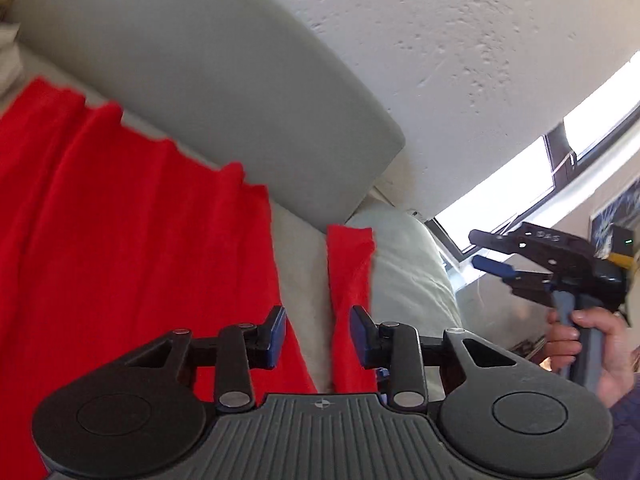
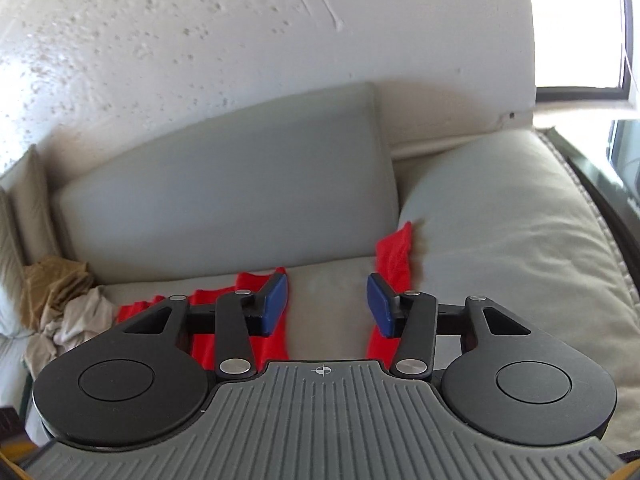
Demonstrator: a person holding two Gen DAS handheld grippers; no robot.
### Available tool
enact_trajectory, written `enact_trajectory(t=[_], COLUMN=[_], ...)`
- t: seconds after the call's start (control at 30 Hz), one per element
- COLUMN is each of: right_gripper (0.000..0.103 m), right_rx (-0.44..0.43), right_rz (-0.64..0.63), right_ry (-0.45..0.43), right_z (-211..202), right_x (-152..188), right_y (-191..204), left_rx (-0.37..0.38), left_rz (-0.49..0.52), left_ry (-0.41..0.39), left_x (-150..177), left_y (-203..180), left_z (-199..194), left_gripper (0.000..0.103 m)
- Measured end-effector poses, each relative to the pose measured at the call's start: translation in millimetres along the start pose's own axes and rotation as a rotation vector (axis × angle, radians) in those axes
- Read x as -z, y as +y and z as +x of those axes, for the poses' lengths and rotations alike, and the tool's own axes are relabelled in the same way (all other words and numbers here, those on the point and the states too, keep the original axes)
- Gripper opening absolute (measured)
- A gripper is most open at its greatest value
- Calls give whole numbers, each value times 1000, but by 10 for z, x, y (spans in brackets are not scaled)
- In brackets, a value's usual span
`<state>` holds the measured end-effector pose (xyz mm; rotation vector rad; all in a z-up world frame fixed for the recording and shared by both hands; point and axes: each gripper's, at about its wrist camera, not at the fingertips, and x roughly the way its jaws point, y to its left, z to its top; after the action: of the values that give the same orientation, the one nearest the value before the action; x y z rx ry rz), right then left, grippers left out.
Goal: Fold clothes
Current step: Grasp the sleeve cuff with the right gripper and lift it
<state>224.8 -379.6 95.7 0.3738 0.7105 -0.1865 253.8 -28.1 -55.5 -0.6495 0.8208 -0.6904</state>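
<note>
A red garment (image 1: 120, 220) lies spread over the sofa seat (image 1: 300, 280) at the left of the left wrist view. A narrower red strip (image 1: 348, 276) of it lies apart to the right. My left gripper (image 1: 319, 334) hovers over the gap between the two red parts, open, with nothing between its pads. At the right of that view a hand holds my right gripper (image 1: 486, 252) in the air, its jaws apart and empty. In the right wrist view the right gripper (image 2: 328, 306) is open above the seat, with the red garment (image 2: 248, 282) behind both fingers.
A grey back cushion (image 2: 224, 184) stands against the textured wall (image 2: 200, 20). A pale puffy cushion (image 2: 500, 220) fills the right end of the sofa. Crumpled tan and beige clothes (image 2: 60, 304) are heaped at the seat's left end. A bright window (image 1: 500, 184) is at the right.
</note>
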Motion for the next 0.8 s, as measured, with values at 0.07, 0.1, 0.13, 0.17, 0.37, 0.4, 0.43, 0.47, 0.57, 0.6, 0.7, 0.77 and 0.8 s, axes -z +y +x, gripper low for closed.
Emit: enact_trajectory(t=[0.07, 0.1, 0.13, 0.17, 0.37, 0.4, 0.43, 0.47, 0.57, 0.6, 0.7, 0.77, 0.8], right_gripper=[51, 53, 60, 62, 50, 48, 45, 30, 3, 3, 3, 3, 3], right_rx=[45, 75, 108, 142, 280, 283, 278, 285, 343, 388, 595, 731, 788], right_rz=[33, 46, 61, 74, 97, 95, 93, 80, 10, -31, -186, -267, -299], right_ry=[68, 95, 111, 126, 185, 189, 185, 180, 139, 107, -53, -131, -139], right_z=[485, 727, 948, 1159, 2078, 2170, 2217, 2251, 2255, 2192, 1843, 1627, 1565], right_x=[-124, -173, -207, -236, -260, -240, -209, -188, -135, -127, -137, -124, -105], right_y=[-79, -121, -176, -230, -500, -525, -536, -529, -457, -405, -208, -121, -101], left_rx=[33, 35, 24, 11, -12, -13, -15, -16, -17, -17, -21, -16, -12], left_rz=[-38, -43, -35, -25, -44, -37, -31, -25, -23, -27, -27, -18, -13], left_ry=[-1, -9, -23, -31, -5, -3, 0, 2, 5, 4, 0, 3, 9], left_x=[-60, -90, -117, -144, -175, -176, -176, -177, -181, -179, -147, -123, -106], left_y=[112, 144, 158, 172, 280, 279, 276, 274, 281, 285, 262, 224, 206], left_z=[51, 70, 84, 100, 168, 178, 188, 198, 219, 218, 193, 204, 213], left_gripper=[32, 33, 35, 35, 36, 36, 36, 37, 37, 37, 37, 37, 37])
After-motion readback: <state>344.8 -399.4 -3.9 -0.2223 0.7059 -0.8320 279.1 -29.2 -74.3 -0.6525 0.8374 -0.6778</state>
